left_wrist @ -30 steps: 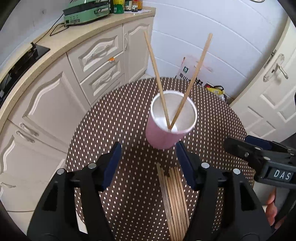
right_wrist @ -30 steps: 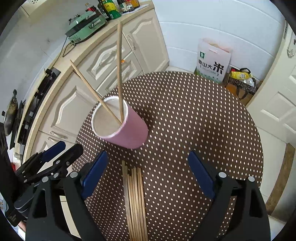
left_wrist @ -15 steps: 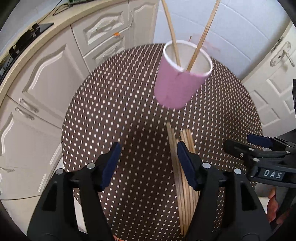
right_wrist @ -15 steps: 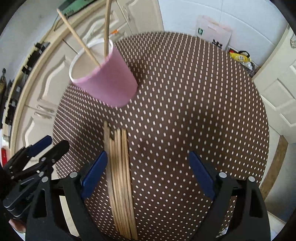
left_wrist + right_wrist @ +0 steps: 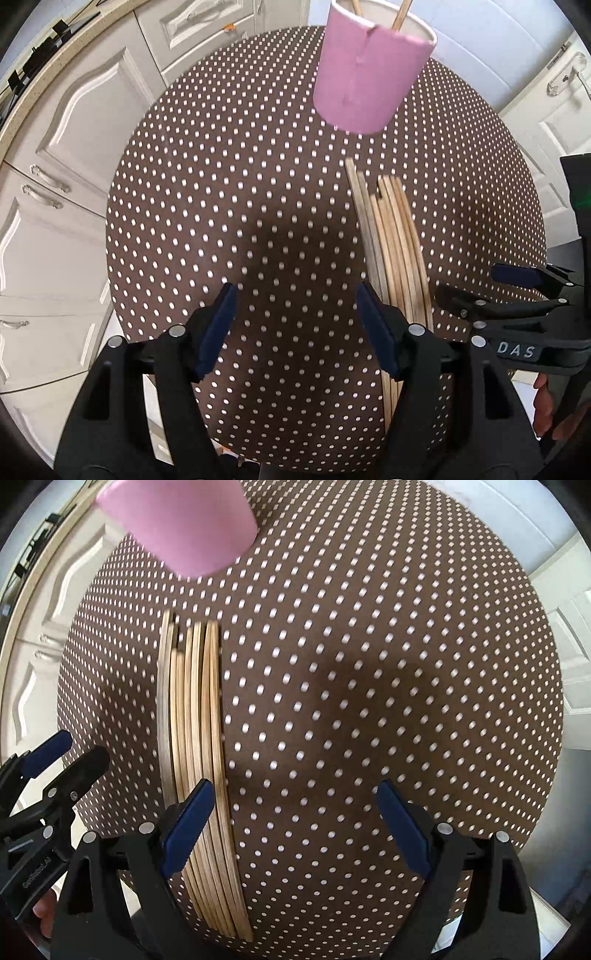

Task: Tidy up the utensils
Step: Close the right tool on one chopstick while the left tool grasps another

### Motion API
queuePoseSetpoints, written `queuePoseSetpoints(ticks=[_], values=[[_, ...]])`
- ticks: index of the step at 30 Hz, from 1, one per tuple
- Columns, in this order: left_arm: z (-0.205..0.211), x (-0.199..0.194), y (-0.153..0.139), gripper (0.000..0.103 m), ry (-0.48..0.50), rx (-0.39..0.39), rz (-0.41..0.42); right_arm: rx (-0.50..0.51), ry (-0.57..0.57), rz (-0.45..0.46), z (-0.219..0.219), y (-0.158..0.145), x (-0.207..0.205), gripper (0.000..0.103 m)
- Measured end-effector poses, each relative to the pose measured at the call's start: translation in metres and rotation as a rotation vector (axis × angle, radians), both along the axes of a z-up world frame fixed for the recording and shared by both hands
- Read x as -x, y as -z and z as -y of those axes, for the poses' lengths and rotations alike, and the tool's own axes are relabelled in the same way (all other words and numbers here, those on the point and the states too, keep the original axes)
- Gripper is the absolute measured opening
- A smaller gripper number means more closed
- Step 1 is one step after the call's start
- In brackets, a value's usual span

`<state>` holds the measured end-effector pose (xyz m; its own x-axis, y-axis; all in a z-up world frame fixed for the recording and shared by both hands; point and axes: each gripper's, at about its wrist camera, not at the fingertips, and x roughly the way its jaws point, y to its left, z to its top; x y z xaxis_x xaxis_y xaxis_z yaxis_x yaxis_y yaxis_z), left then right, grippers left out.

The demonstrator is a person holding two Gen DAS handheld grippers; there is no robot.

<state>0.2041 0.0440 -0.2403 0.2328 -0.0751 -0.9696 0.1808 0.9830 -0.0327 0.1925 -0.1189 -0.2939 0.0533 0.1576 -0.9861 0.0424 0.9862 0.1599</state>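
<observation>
Chopsticks (image 5: 393,254) are lying in a tidy side-by-side bundle on the round dotted table (image 5: 229,192), just short of the pink cup (image 5: 369,70) that is standing beyond their far tips, apart from them.

Left wrist view: the left gripper (image 5: 295,328) is hovering over bare cloth with its jaws opening and nothing between them; its right-hand pad is sitting just beside the bundle's edge. Two sticks are already standing in the cup (rims and stick stubs showing only here), so the cup is likely serving as the holder. The right gripper (image 5: 476,288) is showing at the side, seen edge-on.

Right wrist view: the right gripper (image 5: 295,823) is pointing down with jaws standing wide and empty, its left-hand pad overlapping the bundle's outer stick, though whether it is touching I cannot tell. This view is showing the bundle's near ends and full length, which the other hides behind a finger. The bundle is lying lengthwise toward the cup, probably for an easy pick.
</observation>
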Motion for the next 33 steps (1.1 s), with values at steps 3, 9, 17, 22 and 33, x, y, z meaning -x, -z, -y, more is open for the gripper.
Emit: queuePoseSetpoints(ticks=[3,9,17,22,33], values=[[-0.001,0.003,0.005,0.067,-0.001,-0.003,-0.018,0.048,-0.025,0.000,-0.010,0.005,0.004,0.086],[-0.006,0.012,0.014,0.068,-0.008,-0.006,-0.047,0.077,-0.010,-0.004,-0.021,0.009,0.009,0.090],[-0.011,0.026,0.024,0.069,-0.013,-0.005,-0.078,0.088,0.011,-0.024,-0.019,0.017,0.005,0.090],[-0.016,0.027,0.024,0.069,-0.016,-0.002,-0.078,0.082,0.025,-0.075,-0.017,0.012,0.003,0.082],[-0.007,0.014,0.026,0.070,-0.011,0.010,-0.094,0.141,-0.062,-0.036,-0.034,0.014,0.004,0.071]])
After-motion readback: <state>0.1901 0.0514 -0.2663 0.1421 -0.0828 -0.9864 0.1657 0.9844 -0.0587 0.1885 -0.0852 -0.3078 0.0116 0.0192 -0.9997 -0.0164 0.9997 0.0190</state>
